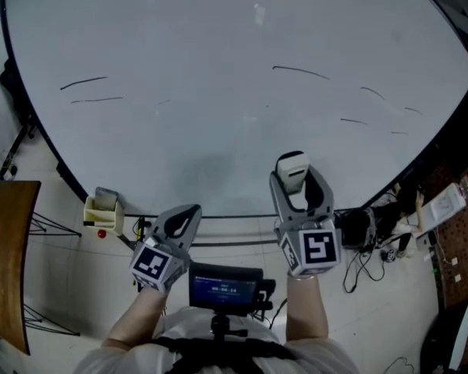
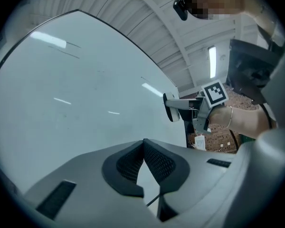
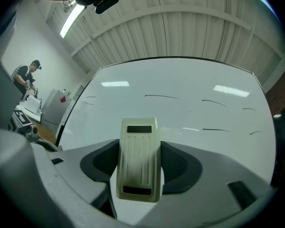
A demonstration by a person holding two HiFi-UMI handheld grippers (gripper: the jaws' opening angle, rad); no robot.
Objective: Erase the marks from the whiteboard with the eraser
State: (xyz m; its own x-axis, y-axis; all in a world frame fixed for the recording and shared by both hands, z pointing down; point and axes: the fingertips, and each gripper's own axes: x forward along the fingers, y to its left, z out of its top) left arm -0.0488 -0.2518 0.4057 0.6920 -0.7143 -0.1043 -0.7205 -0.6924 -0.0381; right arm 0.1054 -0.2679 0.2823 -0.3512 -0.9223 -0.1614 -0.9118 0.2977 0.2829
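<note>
Large white whiteboard (image 1: 218, 131) fills upper frame, thin dark marker strokes (image 1: 300, 71) scattered. Cream ribbed plastic eraser (image 3: 137, 163) mid-frame, clamped between right gripper (image 1: 300, 184) jaws. Left gripper (image 2: 143, 148) jaws together, empty.

head view: a wooden tabletop (image 1: 8, 263) sits at the left edge, with thin metal legs (image 1: 51, 224) beside it. near it, a small cream box (image 1: 104, 209) stands above a pale tiled floor (image 1: 86, 294), a red item (image 1: 101, 233) at its base. low centre, a dark screen unit (image 1: 223, 288) shows blue digits, too small to read. at right, a black box (image 1: 357, 226) and tangled cables (image 1: 366, 263) lie on the floor. a white carton (image 1: 443, 202) rests by a brown perforated panel (image 1: 462, 255).

right gripper view: a person (image 3: 25, 77) in a dark top stands far left. a white cabinet (image 3: 54, 106) stands near. a strip light (image 3: 73, 17) is lit under a ribbed ceiling (image 3: 180, 32).
</note>
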